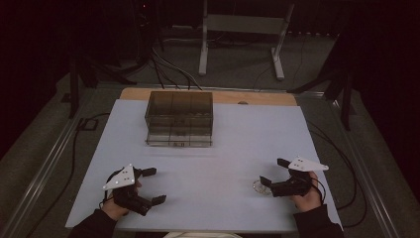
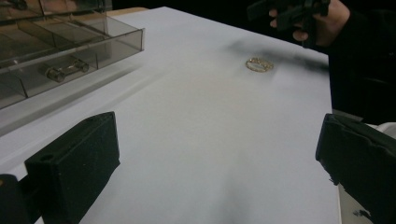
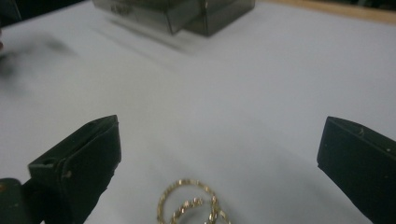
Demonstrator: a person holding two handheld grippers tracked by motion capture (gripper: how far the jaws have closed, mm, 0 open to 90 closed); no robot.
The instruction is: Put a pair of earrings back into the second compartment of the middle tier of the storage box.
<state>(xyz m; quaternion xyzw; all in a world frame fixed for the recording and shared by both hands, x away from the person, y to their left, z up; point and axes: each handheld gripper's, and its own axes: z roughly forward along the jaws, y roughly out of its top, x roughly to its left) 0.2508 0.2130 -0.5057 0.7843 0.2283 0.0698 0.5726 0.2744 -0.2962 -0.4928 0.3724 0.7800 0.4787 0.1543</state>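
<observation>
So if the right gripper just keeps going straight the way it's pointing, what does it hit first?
Most likely the gold rings, lying on the white table just ahead between the right gripper's open jaws. Past them the way looks free up to the smoky clear box.

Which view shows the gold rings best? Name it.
The right gripper view: the gold rings lie close between its open jaws, though cut off below. The left gripper view shows them small and far; the high view, a faint glint.

Count on the table: one box, one bunch of rings, two grippers.
One smoky clear organiser box (image 1: 179, 119) at the far edge; gold rings (image 3: 190, 207), at least two, looped together near the front-right corner; left gripper (image 1: 153, 186), right gripper (image 1: 273, 171).
</observation>
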